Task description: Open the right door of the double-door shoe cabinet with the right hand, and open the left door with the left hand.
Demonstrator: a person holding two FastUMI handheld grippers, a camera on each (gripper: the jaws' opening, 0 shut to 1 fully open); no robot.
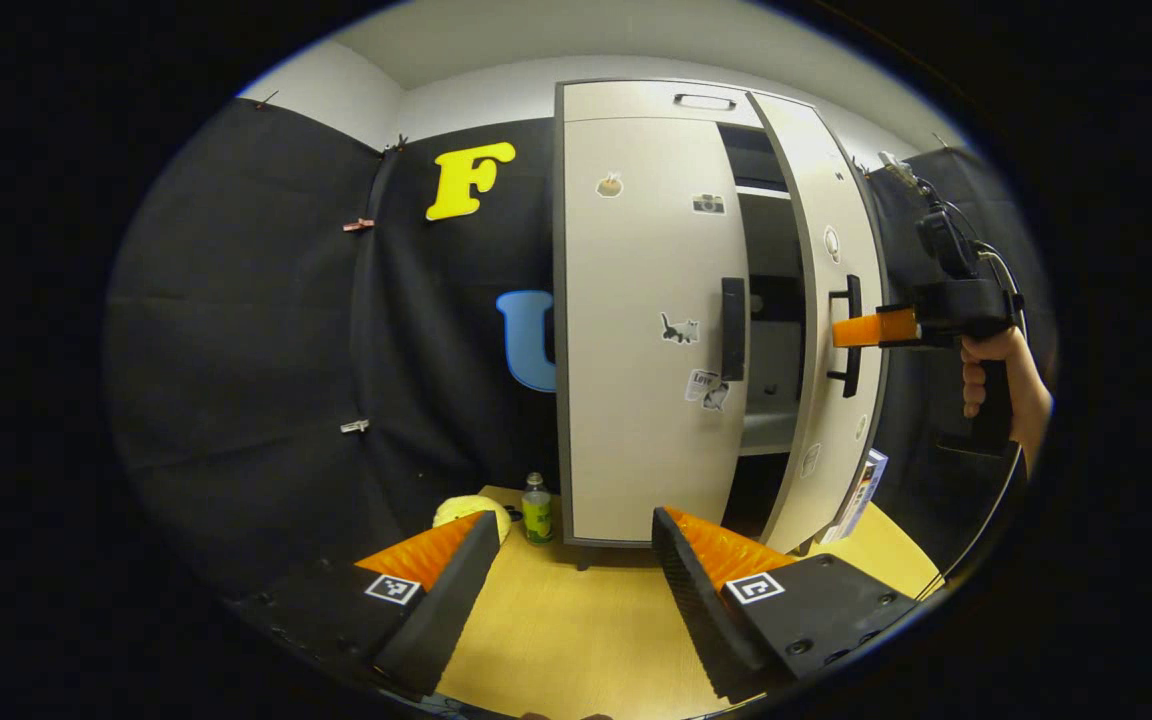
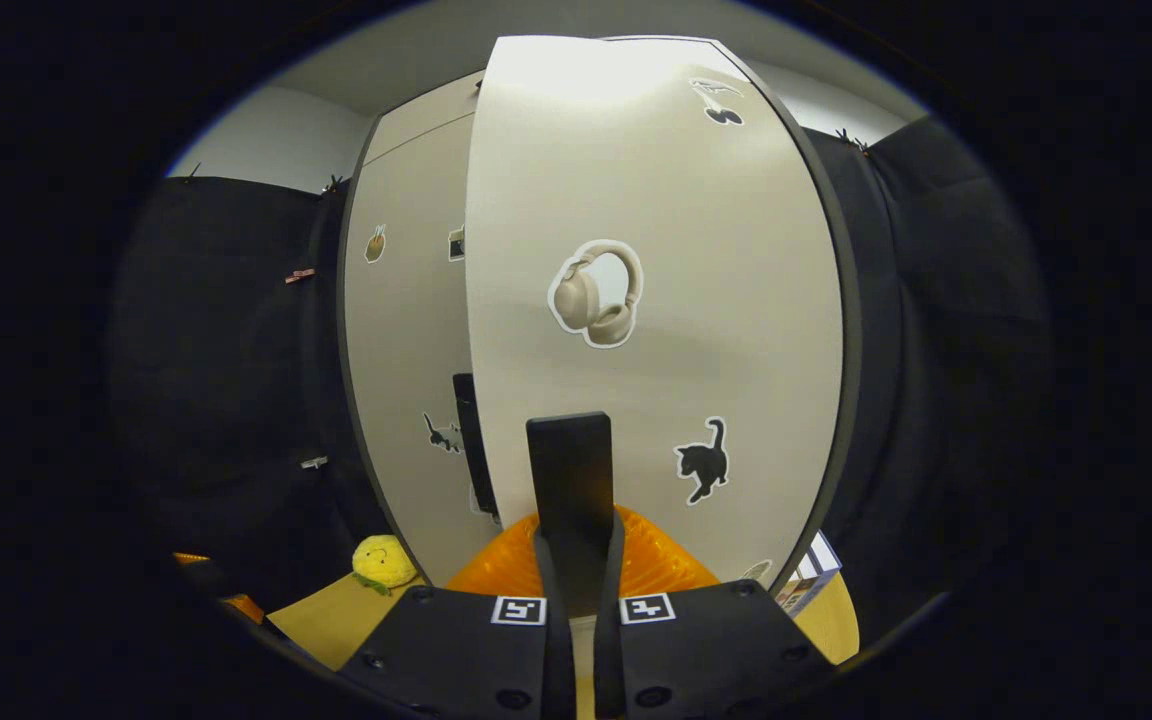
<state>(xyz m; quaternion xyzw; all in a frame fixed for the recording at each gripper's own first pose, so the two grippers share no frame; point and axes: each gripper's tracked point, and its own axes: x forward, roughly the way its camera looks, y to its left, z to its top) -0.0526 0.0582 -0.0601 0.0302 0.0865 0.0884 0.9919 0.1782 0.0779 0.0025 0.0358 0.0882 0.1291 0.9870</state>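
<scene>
The pale shoe cabinet (image 1: 636, 100) stands ahead on a wooden surface. Its left door (image 1: 636, 330) is closed, with a dark vertical handle (image 1: 733, 328) at its inner edge. The right door (image 1: 831, 300) is swung partly outward, and shelves show in the gap. In the left gripper view a hand holds my right gripper (image 1: 841, 332) against the right door's handle (image 1: 850, 335). In the right gripper view that handle (image 2: 569, 470) sits clamped between the fingers of my right gripper (image 2: 576, 545). My left gripper (image 1: 576, 570) is open, low and well short of the left door.
A green bottle (image 1: 537, 510) and a yellow plush toy (image 1: 471, 512) sit on the wooden surface (image 1: 576, 630) left of the cabinet's foot. A flat box (image 1: 861, 497) leans by the cabinet's right side, under the open door. Black cloth walls surround the booth.
</scene>
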